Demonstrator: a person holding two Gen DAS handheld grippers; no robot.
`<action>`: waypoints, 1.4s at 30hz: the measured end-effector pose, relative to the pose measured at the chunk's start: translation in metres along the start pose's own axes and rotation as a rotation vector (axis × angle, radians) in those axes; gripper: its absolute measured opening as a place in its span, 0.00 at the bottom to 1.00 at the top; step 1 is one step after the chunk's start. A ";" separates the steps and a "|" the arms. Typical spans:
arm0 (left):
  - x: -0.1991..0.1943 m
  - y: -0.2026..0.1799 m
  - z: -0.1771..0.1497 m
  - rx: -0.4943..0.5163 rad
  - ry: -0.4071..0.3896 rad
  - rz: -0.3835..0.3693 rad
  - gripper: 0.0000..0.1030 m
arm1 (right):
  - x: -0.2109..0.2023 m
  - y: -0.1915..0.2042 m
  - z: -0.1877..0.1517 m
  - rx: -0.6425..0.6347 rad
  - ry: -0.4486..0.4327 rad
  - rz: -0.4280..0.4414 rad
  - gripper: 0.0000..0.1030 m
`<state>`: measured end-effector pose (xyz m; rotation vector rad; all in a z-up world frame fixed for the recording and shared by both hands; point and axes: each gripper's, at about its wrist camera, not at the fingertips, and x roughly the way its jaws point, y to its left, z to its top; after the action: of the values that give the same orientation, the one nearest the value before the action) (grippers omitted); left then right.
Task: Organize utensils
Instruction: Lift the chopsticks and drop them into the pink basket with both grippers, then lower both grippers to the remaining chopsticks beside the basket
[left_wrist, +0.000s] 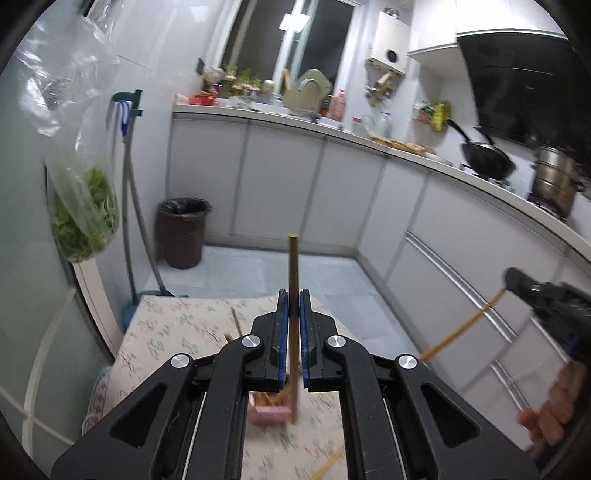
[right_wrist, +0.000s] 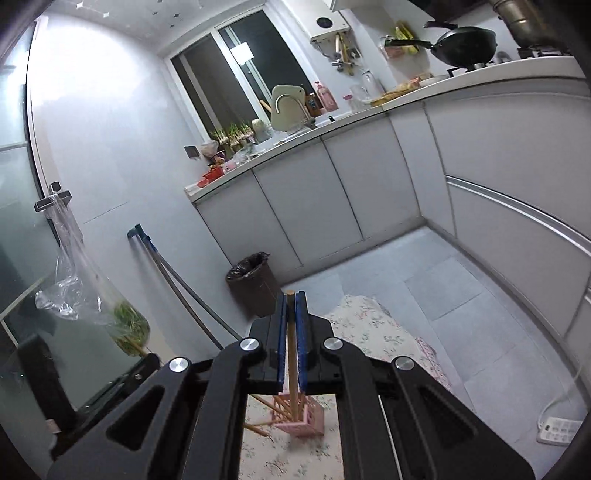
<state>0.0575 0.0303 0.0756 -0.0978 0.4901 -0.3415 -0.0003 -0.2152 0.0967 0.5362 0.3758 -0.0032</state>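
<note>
The left gripper (left_wrist: 294, 295) was clamped on one wooden chopstick (left_wrist: 294, 280), held upright between the blue pads (left_wrist: 283, 325), its lower end hanging just above the pink holder (left_wrist: 269, 408) on the floral tablecloth (left_wrist: 166, 332). The right gripper (right_wrist: 291, 295) gripped a second chopstick (right_wrist: 292, 369) in the same way, with its lower end reaching down to the pink basket (right_wrist: 306, 428) (several chopsticks already leaned inside it). A loose chopstick (left_wrist: 327, 465) lay on the cloth nearby. In the left wrist view, the right gripper appeared at the frame's right edge, well apart from the left one.
</note>
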 end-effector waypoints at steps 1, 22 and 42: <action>0.006 0.002 0.000 -0.003 -0.004 0.001 0.05 | 0.006 0.002 0.001 0.001 0.005 0.006 0.05; 0.037 0.044 -0.013 -0.128 0.017 0.059 0.15 | 0.103 0.030 -0.043 -0.091 0.117 -0.009 0.05; 0.020 0.021 -0.040 -0.005 0.019 0.181 0.52 | 0.093 0.050 -0.085 -0.311 0.091 -0.107 0.44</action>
<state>0.0610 0.0427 0.0283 -0.0547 0.5151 -0.1645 0.0611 -0.1212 0.0214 0.2089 0.4836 -0.0233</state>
